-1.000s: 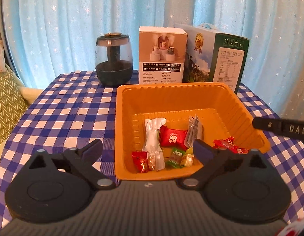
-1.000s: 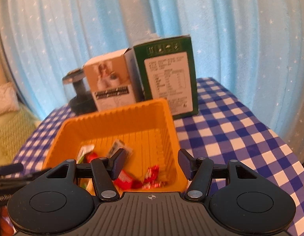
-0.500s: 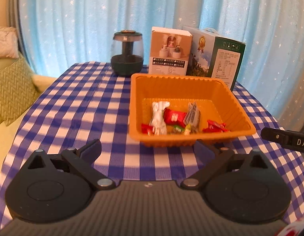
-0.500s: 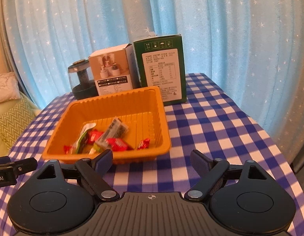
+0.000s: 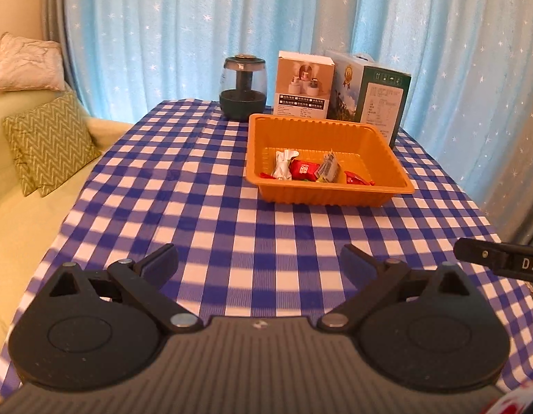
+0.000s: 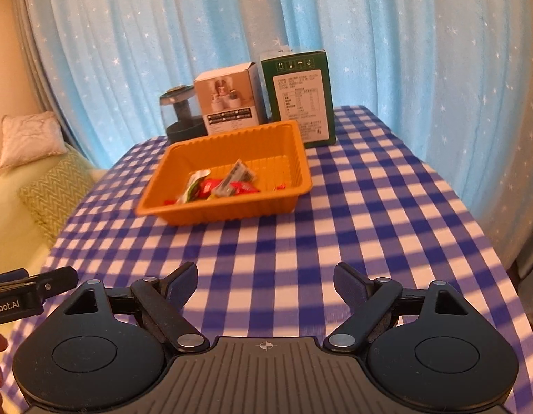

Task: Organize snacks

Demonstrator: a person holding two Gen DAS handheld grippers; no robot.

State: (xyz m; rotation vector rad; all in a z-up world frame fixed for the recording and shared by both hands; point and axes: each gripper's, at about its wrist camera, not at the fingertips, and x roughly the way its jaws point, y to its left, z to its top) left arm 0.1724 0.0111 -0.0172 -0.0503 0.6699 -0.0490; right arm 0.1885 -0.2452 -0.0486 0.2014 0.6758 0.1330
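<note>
An orange tray (image 5: 318, 134) stands on the blue-checked tablecloth toward the far side, also seen in the right wrist view as the tray (image 6: 214, 212). Several wrapped snacks lie in it, among them a red packet (image 5: 302, 169), a white wrapper (image 5: 282, 164) and a small red candy (image 5: 358, 179). My left gripper (image 5: 259, 258) hovers open over bare cloth well short of the tray, nothing between its fingers. My right gripper (image 6: 266, 276) is likewise open and empty, back from the tray. One finger of the right gripper (image 5: 501, 262) shows at the left view's right edge.
Behind the tray stand a dark glass jar (image 5: 243, 86), a white box (image 5: 304, 84) and a green box (image 5: 373, 100), with a blue starred curtain behind. A pale green sofa with a zigzag cushion (image 5: 49, 141) lies left of the table.
Both grippers have drawn back from over the tray toward the table's near side, so the tray now looks smaller and farther. The right jaws widened early on and then stayed open.
</note>
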